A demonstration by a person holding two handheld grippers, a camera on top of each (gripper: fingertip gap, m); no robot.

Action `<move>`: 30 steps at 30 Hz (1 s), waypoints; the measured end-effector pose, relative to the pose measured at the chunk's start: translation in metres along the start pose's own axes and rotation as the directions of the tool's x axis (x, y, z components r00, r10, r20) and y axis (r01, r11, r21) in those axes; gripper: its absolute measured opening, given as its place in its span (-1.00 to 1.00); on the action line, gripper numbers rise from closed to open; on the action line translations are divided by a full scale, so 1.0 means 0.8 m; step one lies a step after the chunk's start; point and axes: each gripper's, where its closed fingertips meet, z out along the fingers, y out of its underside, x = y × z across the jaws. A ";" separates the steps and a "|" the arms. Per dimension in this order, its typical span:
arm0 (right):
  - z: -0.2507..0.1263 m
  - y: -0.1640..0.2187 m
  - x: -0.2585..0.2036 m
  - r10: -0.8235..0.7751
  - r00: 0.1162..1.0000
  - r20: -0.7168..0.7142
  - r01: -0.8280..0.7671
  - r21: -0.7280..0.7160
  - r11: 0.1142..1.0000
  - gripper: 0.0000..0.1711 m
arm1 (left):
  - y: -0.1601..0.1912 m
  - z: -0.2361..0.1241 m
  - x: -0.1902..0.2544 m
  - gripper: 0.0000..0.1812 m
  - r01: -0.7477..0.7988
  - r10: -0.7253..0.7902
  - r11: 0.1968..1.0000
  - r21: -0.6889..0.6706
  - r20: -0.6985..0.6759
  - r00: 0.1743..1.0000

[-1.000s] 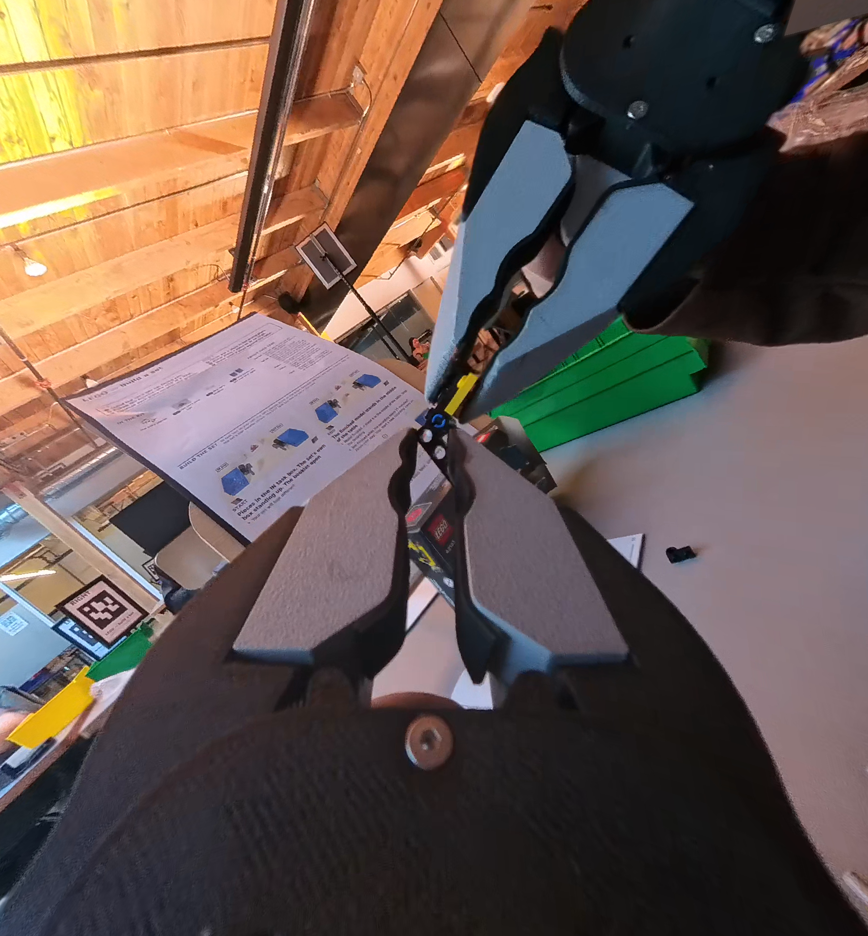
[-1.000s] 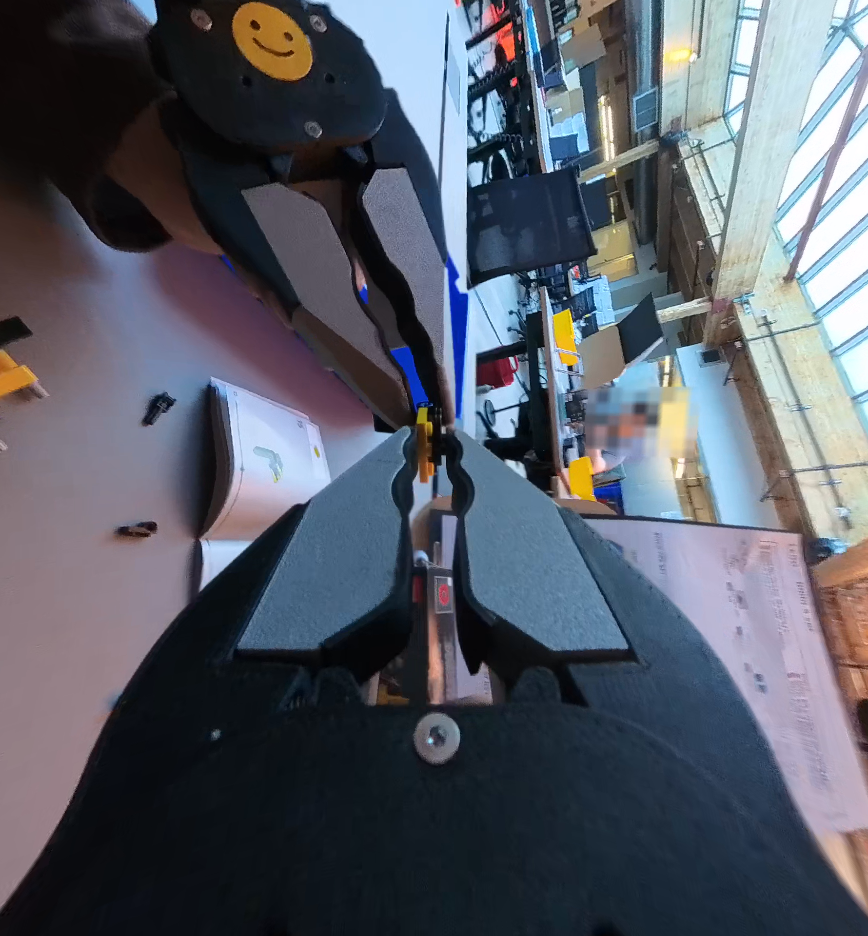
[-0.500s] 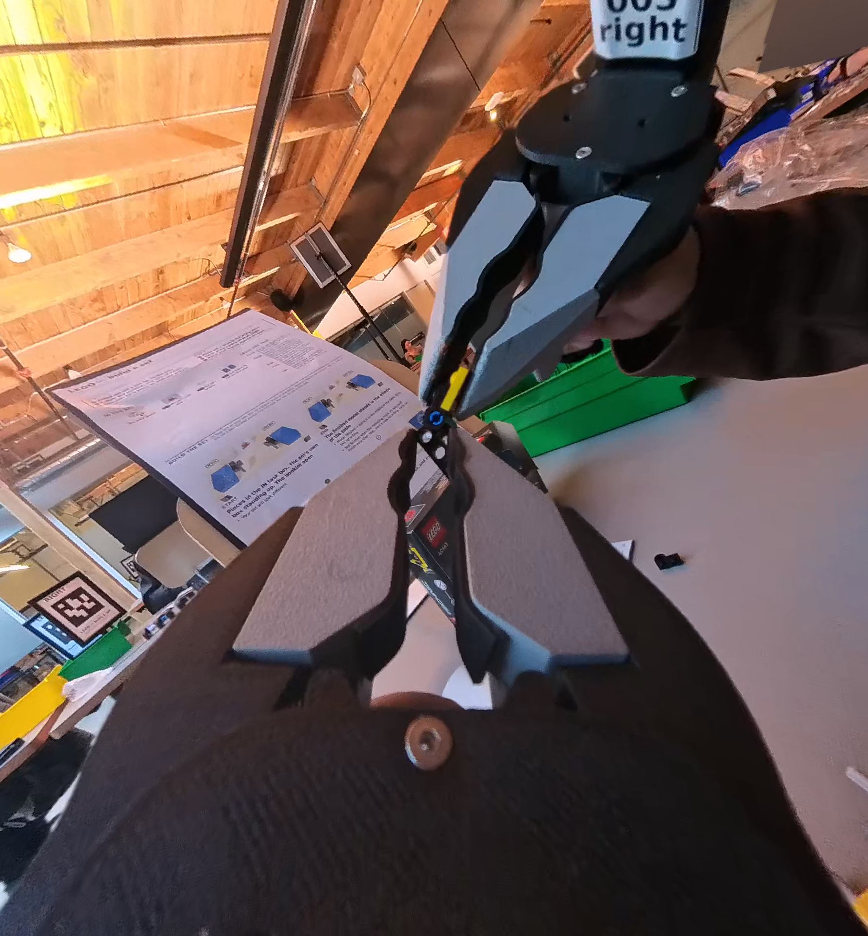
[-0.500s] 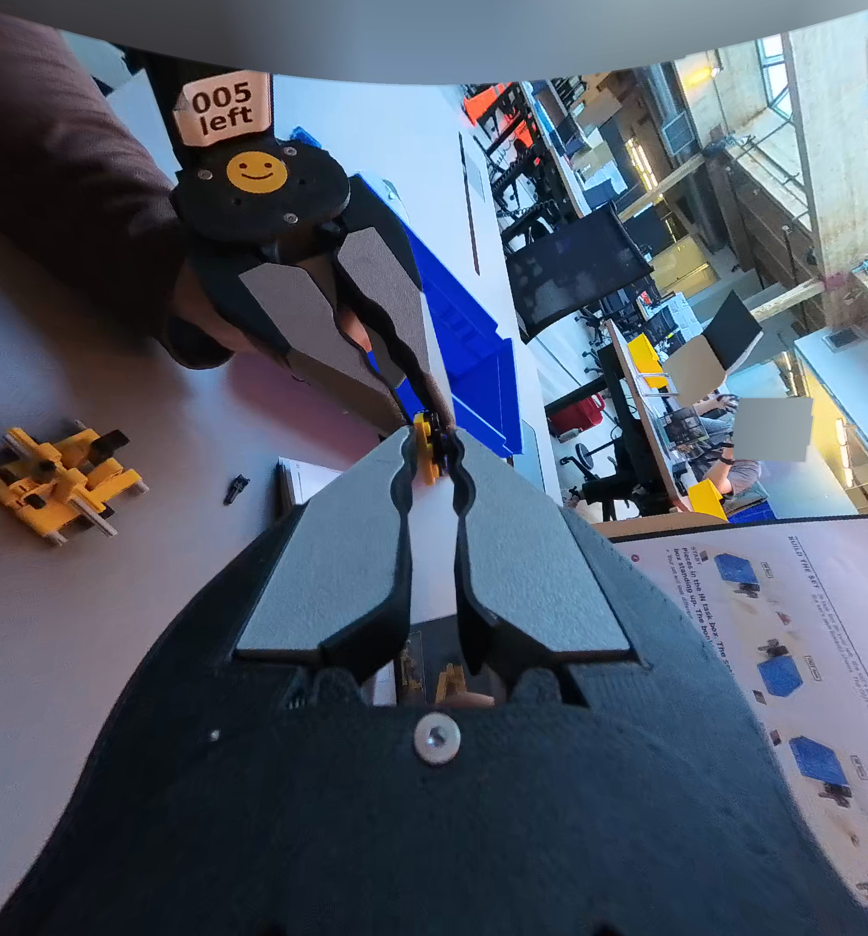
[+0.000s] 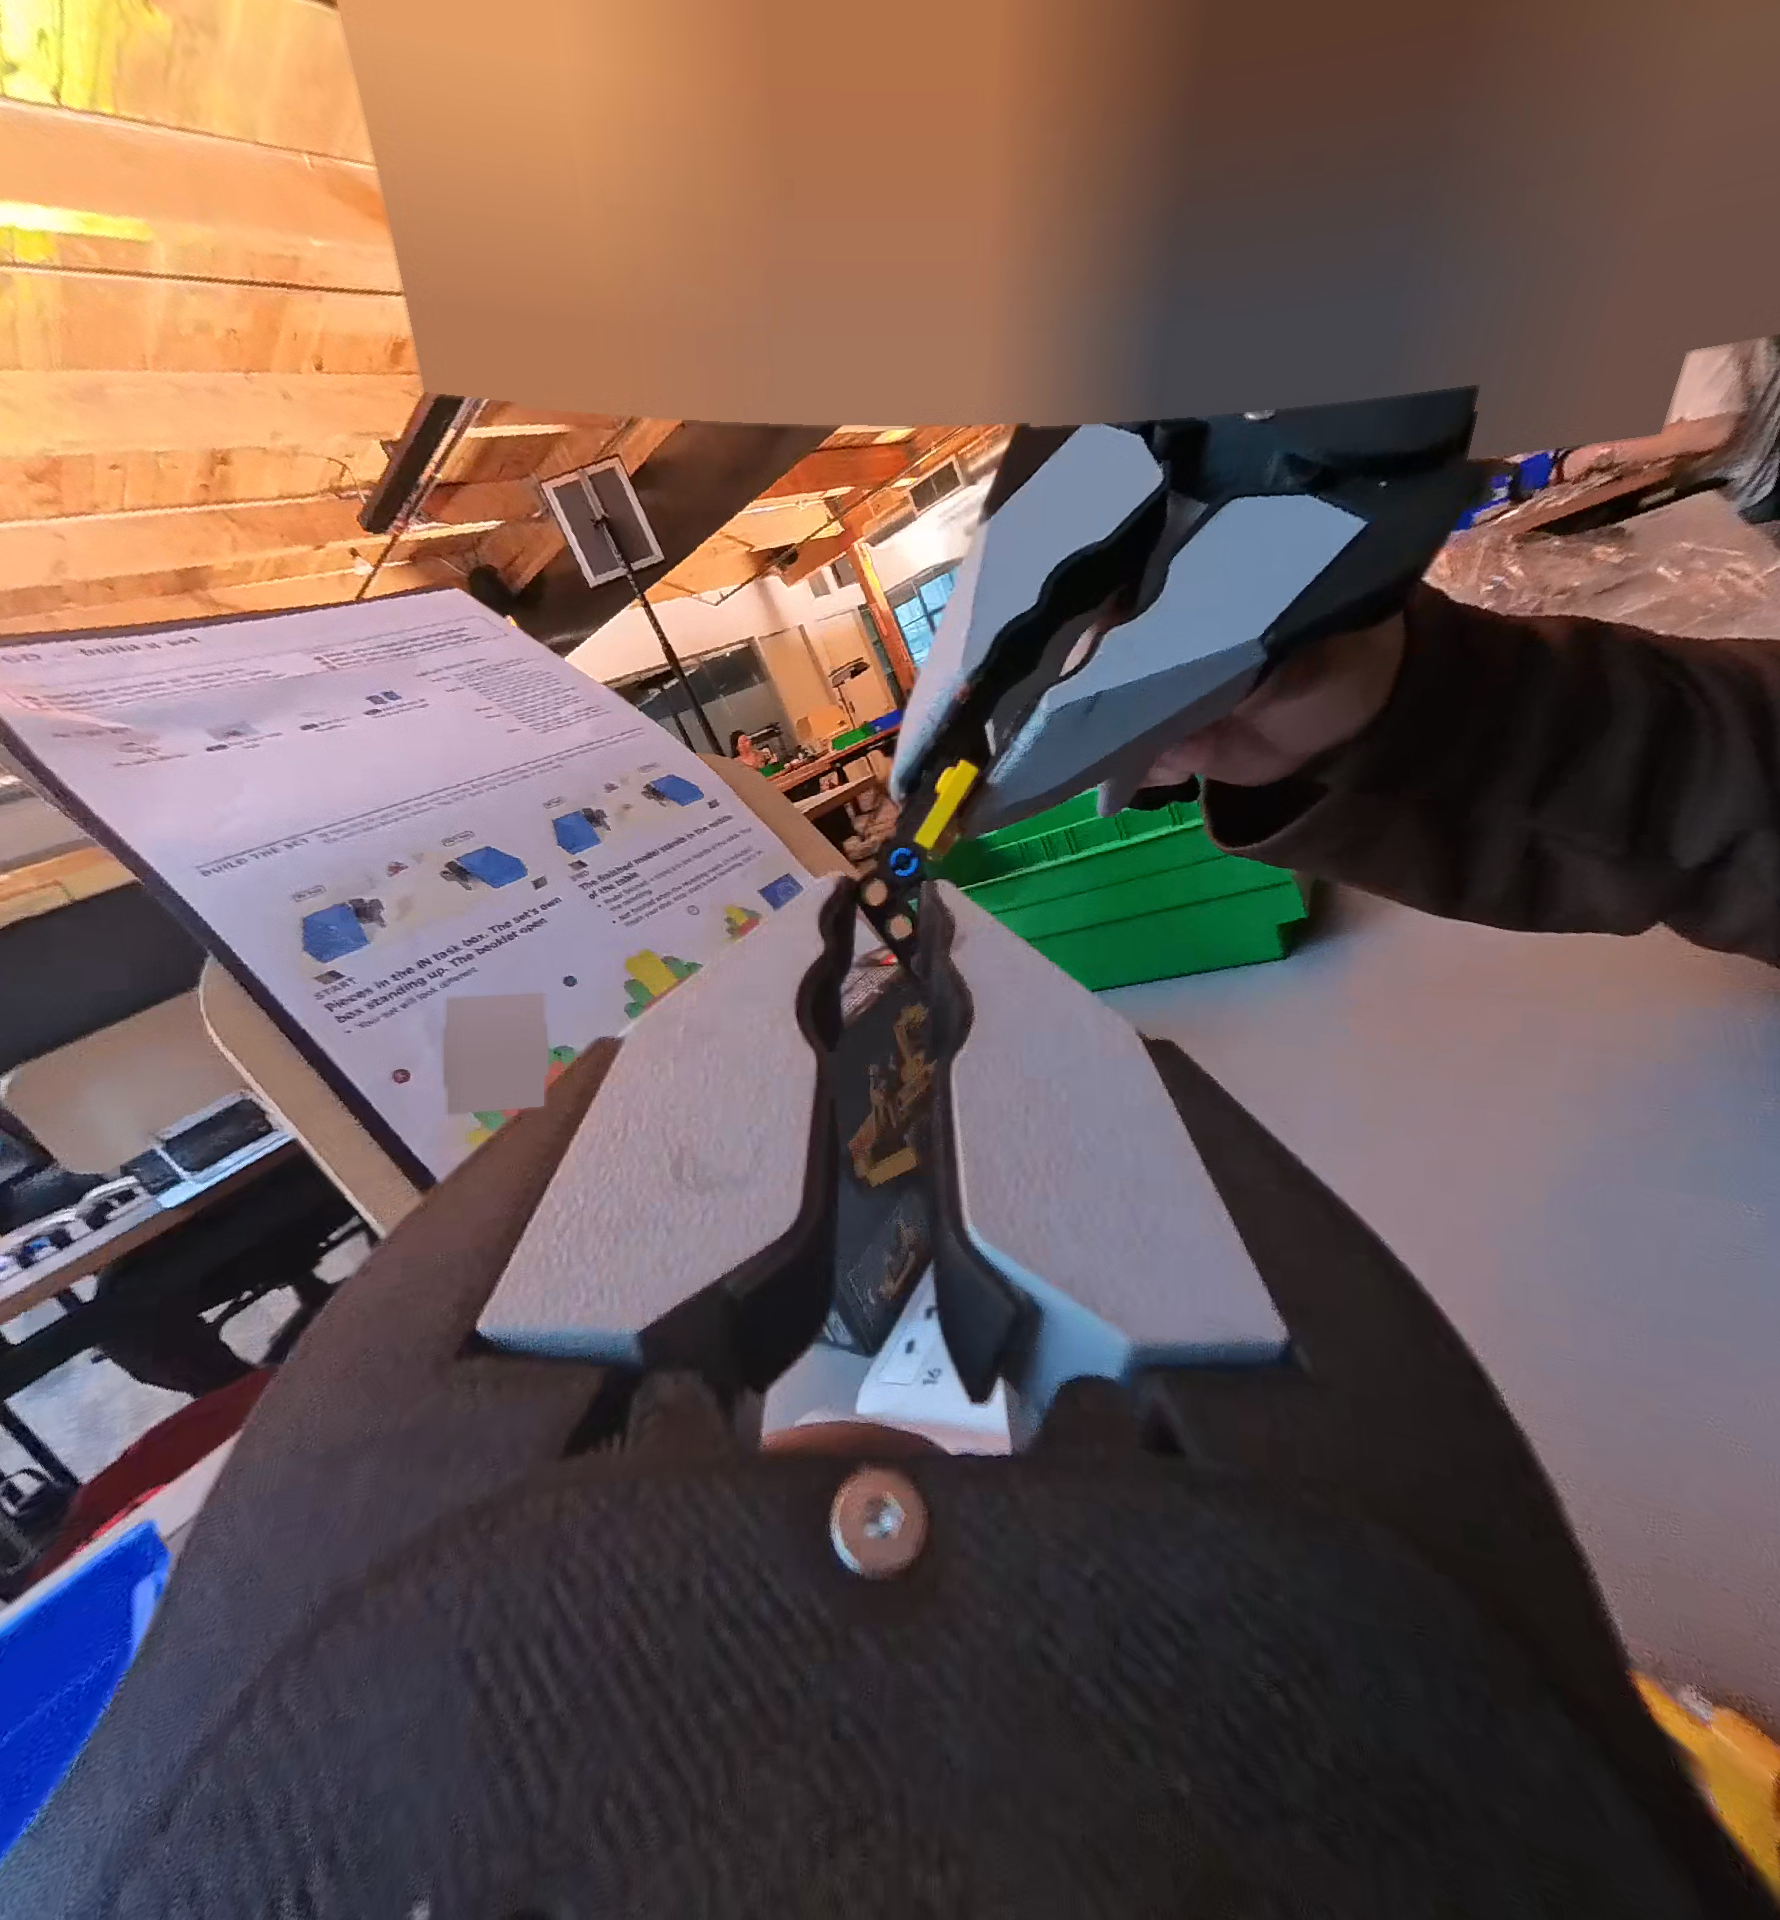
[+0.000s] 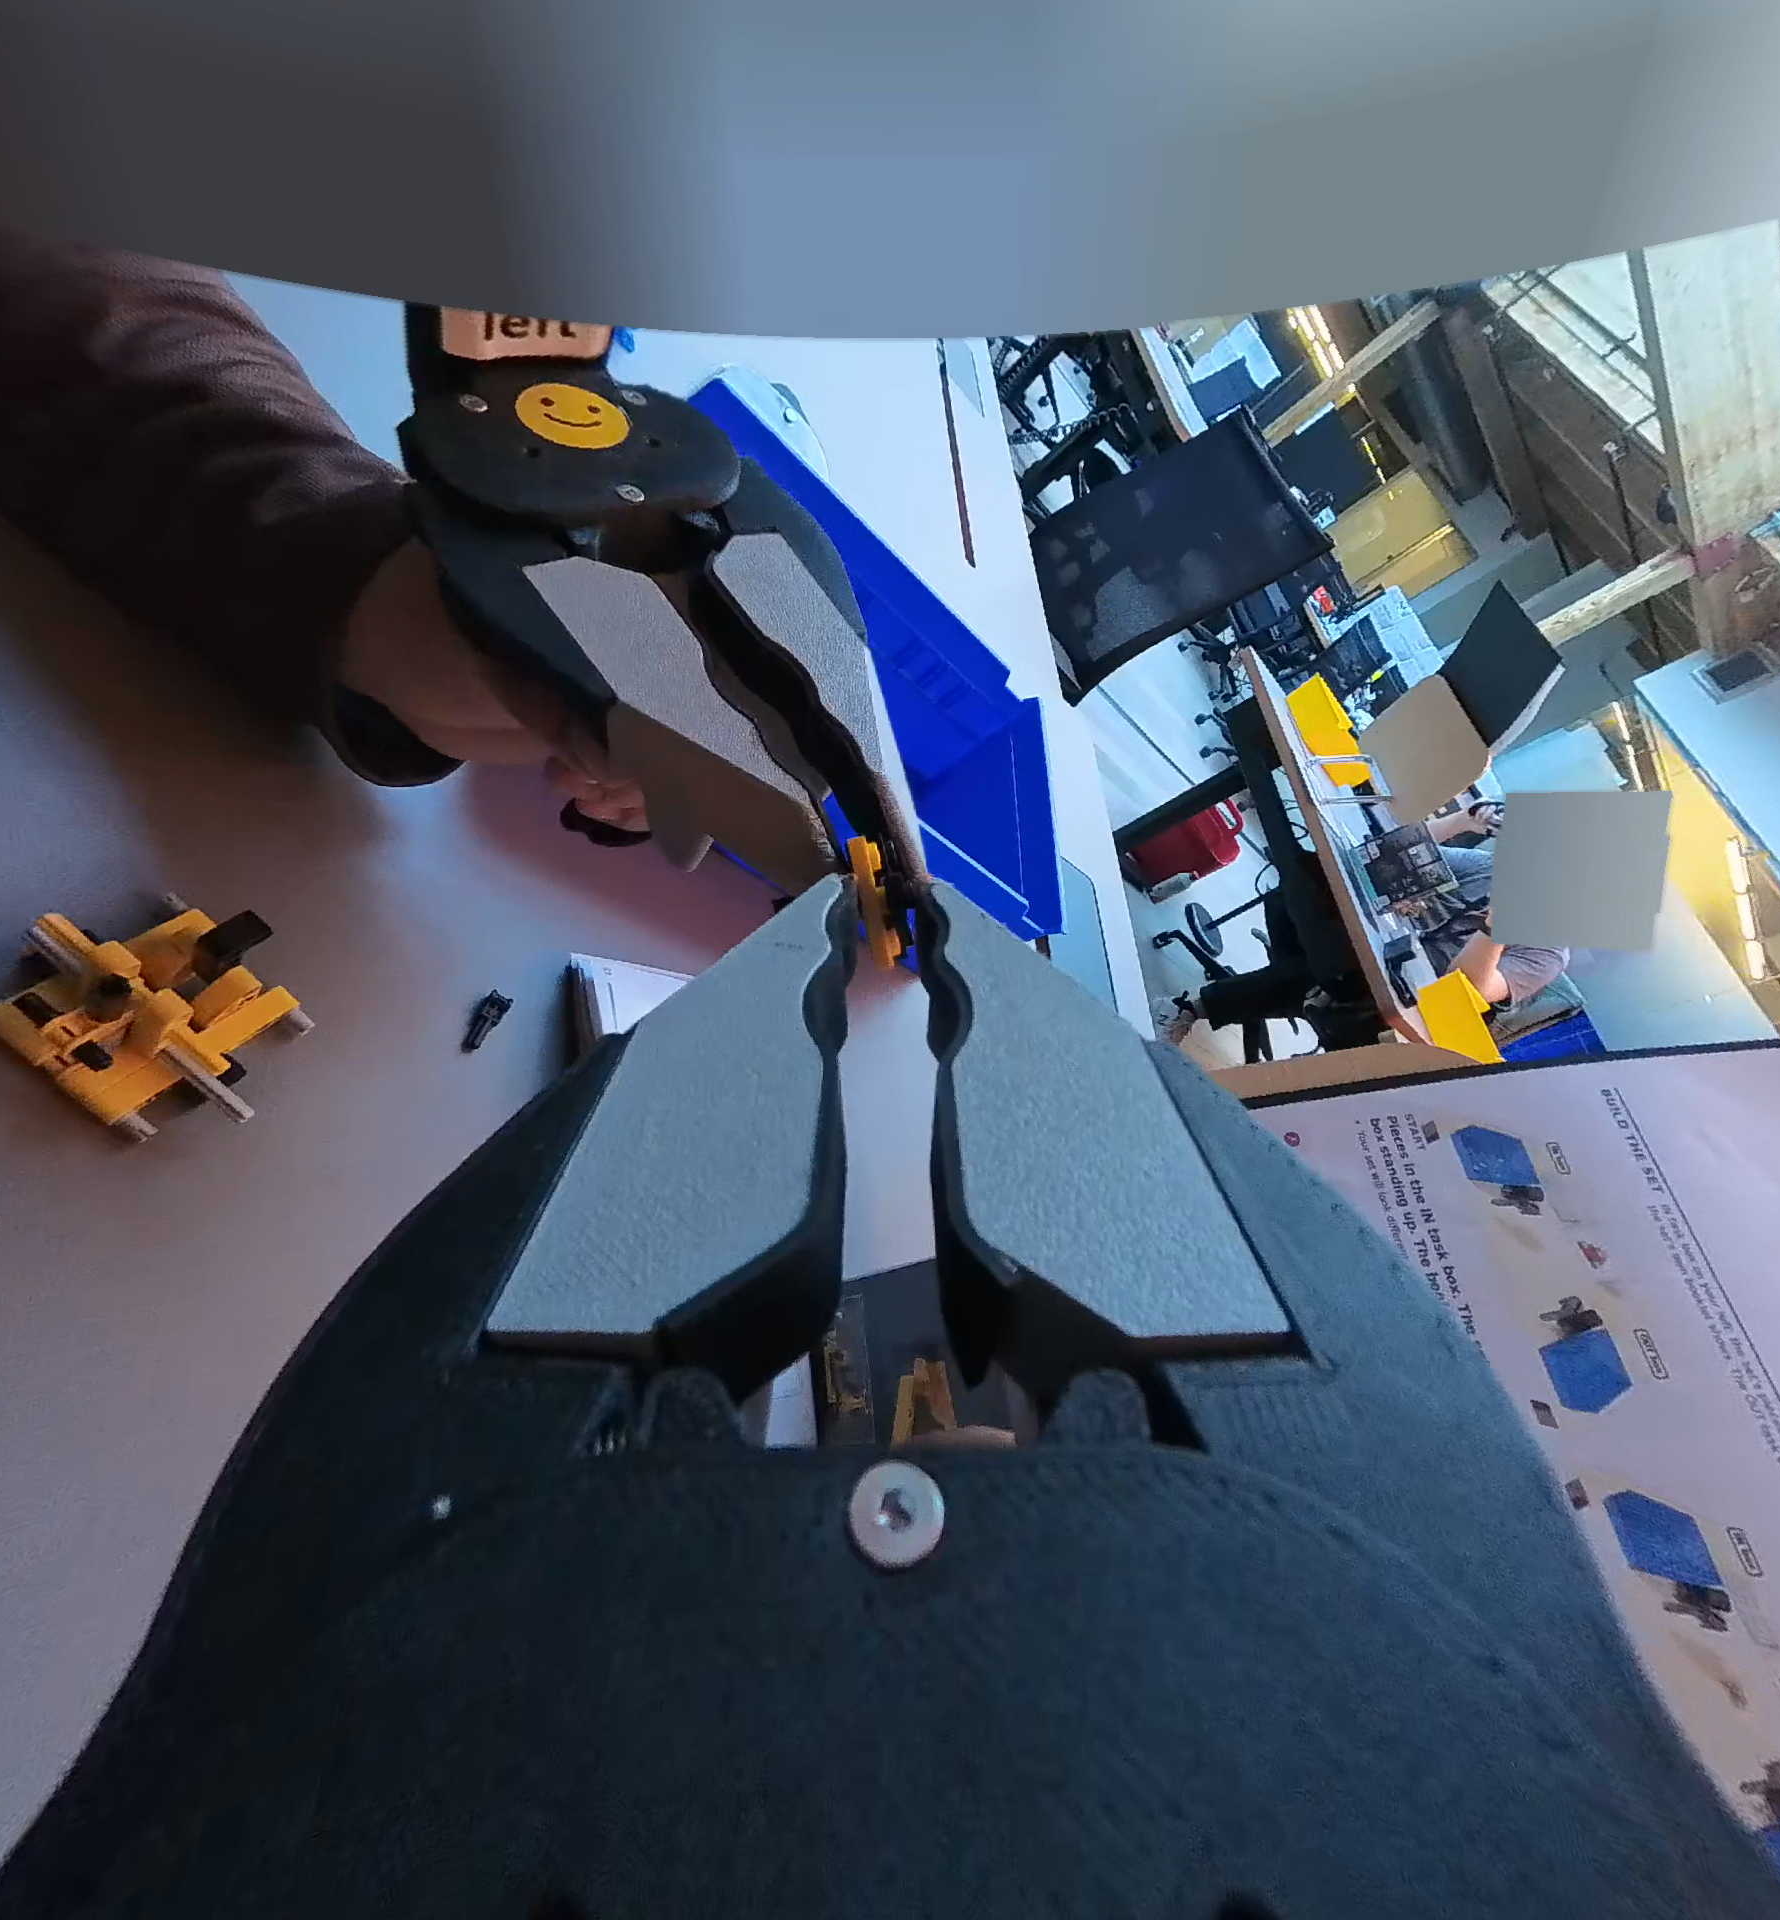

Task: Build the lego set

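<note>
My left gripper point(image 5: 886, 914) is shut on a small black beam point(image 5: 891, 914) with a blue pin point(image 5: 902, 860) at its top end. My right gripper point(image 6: 886, 920) is shut on a yellow piece point(image 6: 870, 899) and meets the beam tip to tip above the table. In the left wrist view the right gripper point(image 5: 943, 808) comes in from the upper right with the yellow piece point(image 5: 946, 798) touching the blue pin. In the right wrist view the left gripper point(image 6: 870, 836) comes in from the upper left. A yellow part-built model point(image 6: 127, 1023) lies on the grey table point(image 6: 190, 1299).
A loose black pin point(image 6: 486, 1018) lies beside an instruction booklet point(image 6: 626, 997). A blue bin point(image 6: 969, 727) stands behind the left gripper, a green bin point(image 5: 1125, 914) behind the right. A printed poster board point(image 5: 398, 831) stands at the table edge. A dark set box point(image 5: 891, 1101) lies below my fingers. The grippers are tip to tip, or close to it. Left tips and right tips are each some 20 cm from the yellow part-built model point(image 6: 127, 1023).
Both grippers have drawn back a little and tipped down toward the table, still holding their pieces tip to tip. The yellow model and the bins have come into view.
</note>
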 end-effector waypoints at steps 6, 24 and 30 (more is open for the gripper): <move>-0.003 0.008 -0.005 -0.006 0.999 0.043 0.008 -0.037 0.999 -0.91 | 0.006 0.003 0.005 -0.89 -0.003 0.002 1.000 -0.027 -0.034 0.999; 0.004 0.031 -0.011 -0.130 0.991 0.016 0.131 -0.109 0.985 -0.93 | 0.031 0.006 0.005 -0.91 -0.047 0.038 0.990 -0.135 -0.070 0.997; 0.006 0.030 -0.016 -0.186 0.982 0.014 0.187 -0.128 0.974 -0.92 | 0.029 0.002 0.008 -0.90 -0.131 0.118 0.984 -0.120 -0.109 0.987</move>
